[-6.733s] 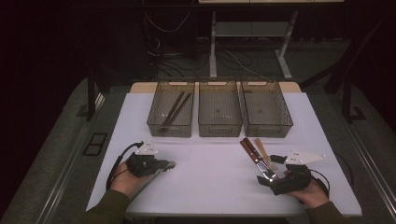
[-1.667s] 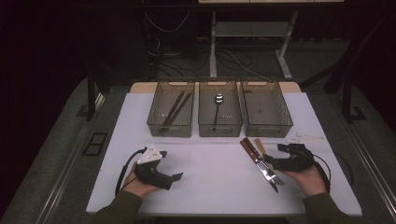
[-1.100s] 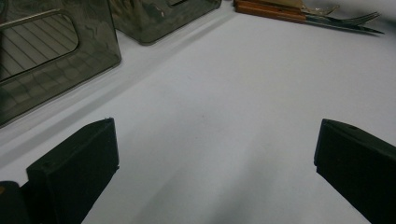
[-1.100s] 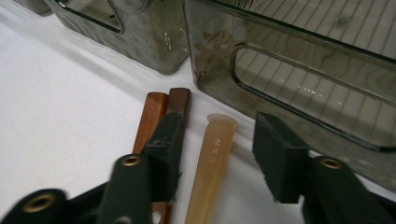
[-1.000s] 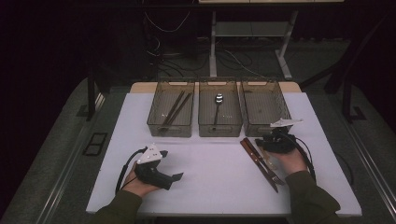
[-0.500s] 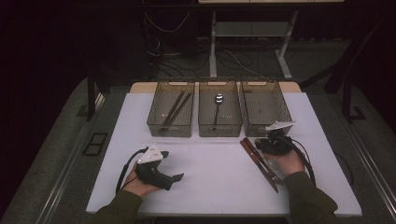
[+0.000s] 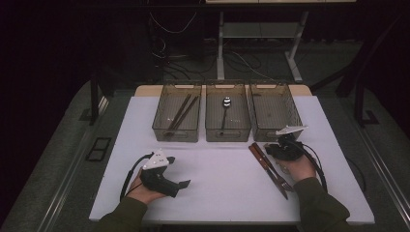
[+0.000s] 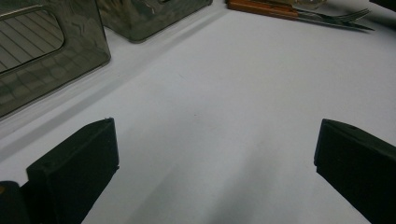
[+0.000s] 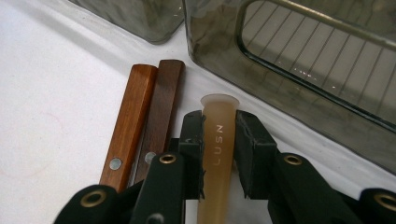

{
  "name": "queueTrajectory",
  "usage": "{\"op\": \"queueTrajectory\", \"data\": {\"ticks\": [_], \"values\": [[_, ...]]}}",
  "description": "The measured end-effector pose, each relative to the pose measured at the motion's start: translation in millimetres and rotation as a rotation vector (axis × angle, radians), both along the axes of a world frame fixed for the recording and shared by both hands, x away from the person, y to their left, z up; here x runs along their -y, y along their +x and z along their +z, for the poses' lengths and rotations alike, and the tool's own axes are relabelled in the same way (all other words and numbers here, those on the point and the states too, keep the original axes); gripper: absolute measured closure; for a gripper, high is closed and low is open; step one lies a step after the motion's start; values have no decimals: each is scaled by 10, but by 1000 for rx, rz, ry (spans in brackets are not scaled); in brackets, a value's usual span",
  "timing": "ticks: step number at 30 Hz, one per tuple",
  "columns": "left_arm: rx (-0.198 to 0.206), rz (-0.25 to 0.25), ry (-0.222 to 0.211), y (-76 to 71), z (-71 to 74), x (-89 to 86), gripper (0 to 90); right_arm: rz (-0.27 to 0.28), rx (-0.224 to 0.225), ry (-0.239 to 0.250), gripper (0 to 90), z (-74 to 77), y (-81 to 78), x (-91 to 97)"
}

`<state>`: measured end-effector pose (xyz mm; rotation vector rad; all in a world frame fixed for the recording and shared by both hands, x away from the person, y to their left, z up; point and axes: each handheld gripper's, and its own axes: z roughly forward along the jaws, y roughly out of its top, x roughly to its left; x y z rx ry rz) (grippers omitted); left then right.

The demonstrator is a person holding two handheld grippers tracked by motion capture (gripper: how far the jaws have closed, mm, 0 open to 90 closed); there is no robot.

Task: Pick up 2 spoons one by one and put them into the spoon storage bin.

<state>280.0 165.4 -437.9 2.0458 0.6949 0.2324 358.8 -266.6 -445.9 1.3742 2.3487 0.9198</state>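
Grasp step: right claw (image 9: 219, 154), jaws just closing, grips the tan handle (image 9: 217, 140) lying on the surface (image 7: 217, 179) beside two wooden-handled utensils (image 9: 144, 121); left claw (image 8: 210, 172) open, idle; next, lift toward right bin (image 7: 275, 108).

beige handle (image 9: 218, 154): translucent plastic, smooth, matt, embossed lettering | two wooden handles (image 9: 144, 116): polished wood, one reddish, one darker brown, metal rivets | fork (image 8: 343, 17): shiny metal | bins (image 7: 275, 108): smoky translucent plastic, glossy | spoon (image 7: 225, 103): bright metal | worktop (image 7: 217, 169): white, smooth, matt | right tongs (image 9: 219, 135): black matt plastic, brass-coloured pins
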Motion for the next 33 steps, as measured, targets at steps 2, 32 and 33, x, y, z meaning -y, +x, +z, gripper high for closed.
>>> {"op": "queueTrajectory", "data": {"ticks": [2,32,33], "values": [[-1,-1,-3,-1,1,0,0,5,9,-8,736,-1,-2,-1],[-18,-31,-26,-12,5,13,0,60,110,126,740,521,-123,61],[-17,-31,-30,-12,4,14,0,70,120,130,740,555,-125,49]]}}
